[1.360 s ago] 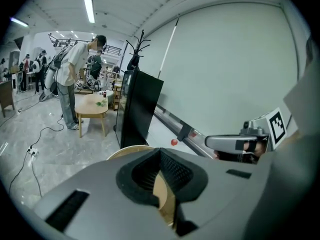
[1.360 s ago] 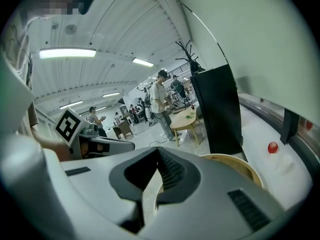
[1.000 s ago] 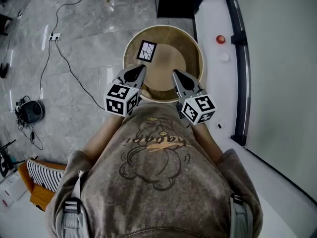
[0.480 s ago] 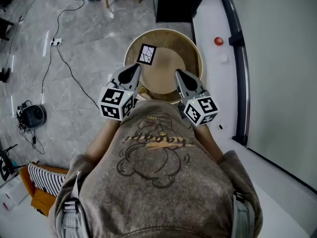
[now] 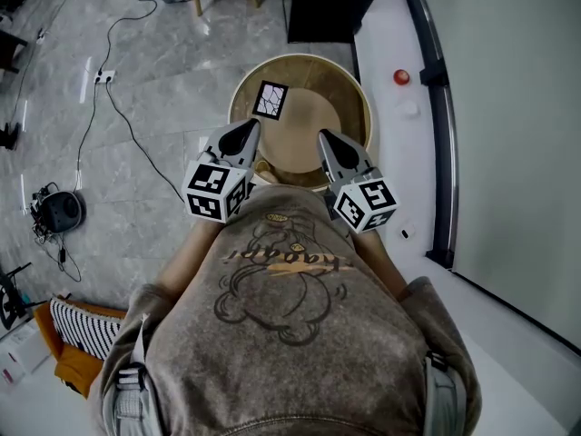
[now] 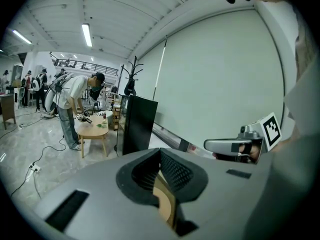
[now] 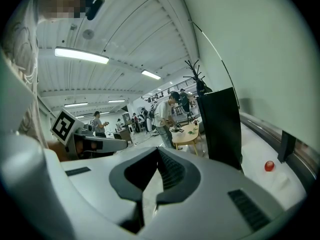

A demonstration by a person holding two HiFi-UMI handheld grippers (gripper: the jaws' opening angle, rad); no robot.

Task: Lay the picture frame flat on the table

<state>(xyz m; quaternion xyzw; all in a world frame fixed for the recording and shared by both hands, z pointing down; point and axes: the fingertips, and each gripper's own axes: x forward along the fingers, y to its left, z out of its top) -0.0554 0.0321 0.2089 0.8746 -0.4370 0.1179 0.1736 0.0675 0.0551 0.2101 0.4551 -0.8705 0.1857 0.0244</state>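
— What stands around the round table (image 5: 313,121)?

— A black cabinet (image 5: 318,3) just beyond its far edge. Along its right runs a white ledge (image 5: 383,39) with a small red knob (image 5: 400,76).

— And the picture frame?

— The picture frame (image 5: 270,99) sits on the table's far left part, just ahead of my left gripper (image 5: 249,127) and apart from it. Flat or propped, I can't tell. My right gripper (image 5: 324,137) hovers over the table's near right part. Both have their jaws pressed together, with nothing held.
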